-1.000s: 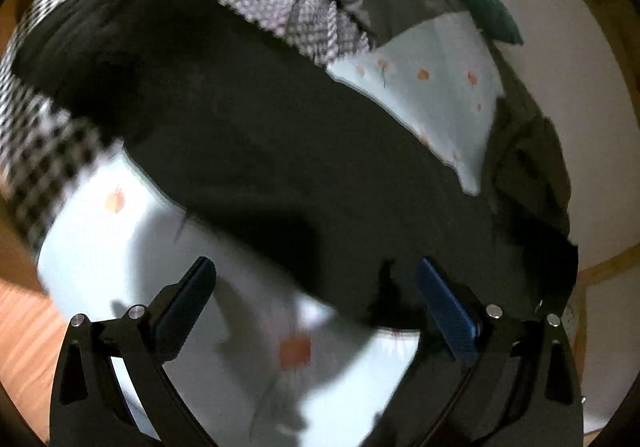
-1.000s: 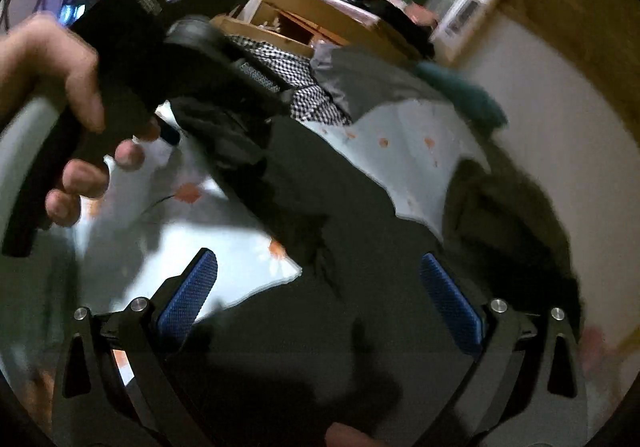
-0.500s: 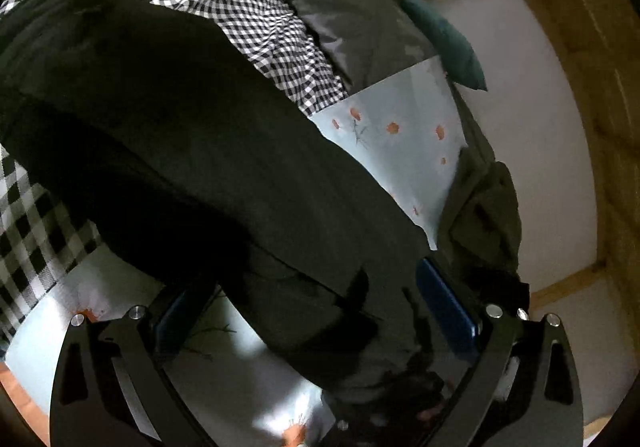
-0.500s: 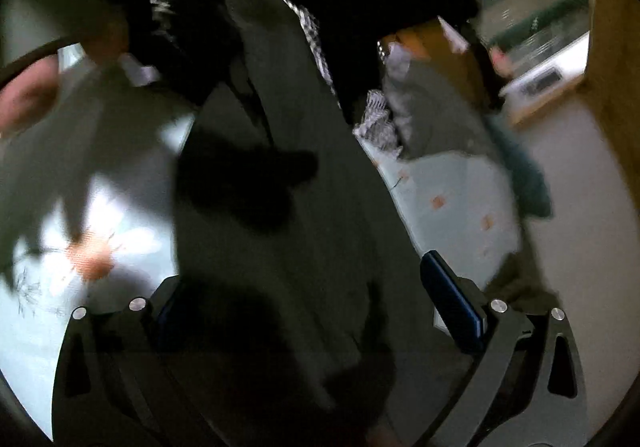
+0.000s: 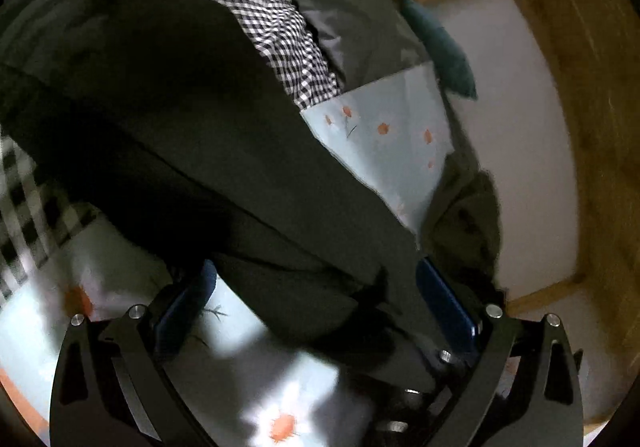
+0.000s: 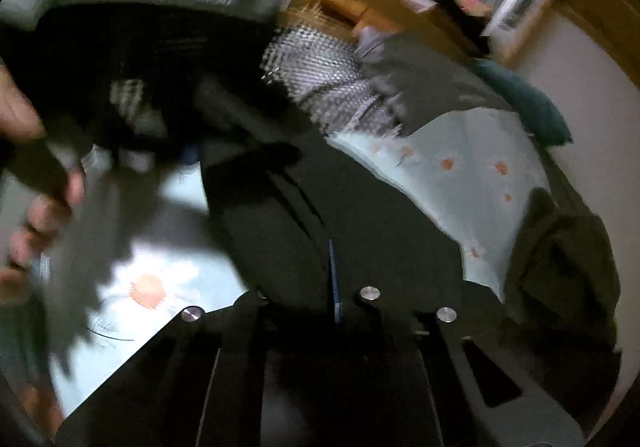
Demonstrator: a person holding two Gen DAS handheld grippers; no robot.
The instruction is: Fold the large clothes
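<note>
On the bed, a dark garment [image 5: 192, 119] spreads across the pale floral sheet [image 5: 384, 135], with both grippers at its near edge.

The garment runs from the far left down to the near right, covering most of the sheet and part of a black-and-white checked blanket [image 5: 280, 27] behind it. A grey pillow [image 5: 352, 19], a teal cushion [image 5: 444, 47] and an olive-green heap of cloth [image 5: 468, 223] line the white wall [image 5: 520, 127] side. The left gripper [image 5: 316, 287] has its blue-padded fingers spread wide, a fold of the garment lying between them and draping over the right finger's base. The right gripper [image 6: 334, 279] has its fingers drawn together, clamped on the garment's edge, dark cloth filling the view just ahead. In the right wrist view a blurred hand [image 6: 32, 187] gripping a dark handle blocks the left side.
</note>
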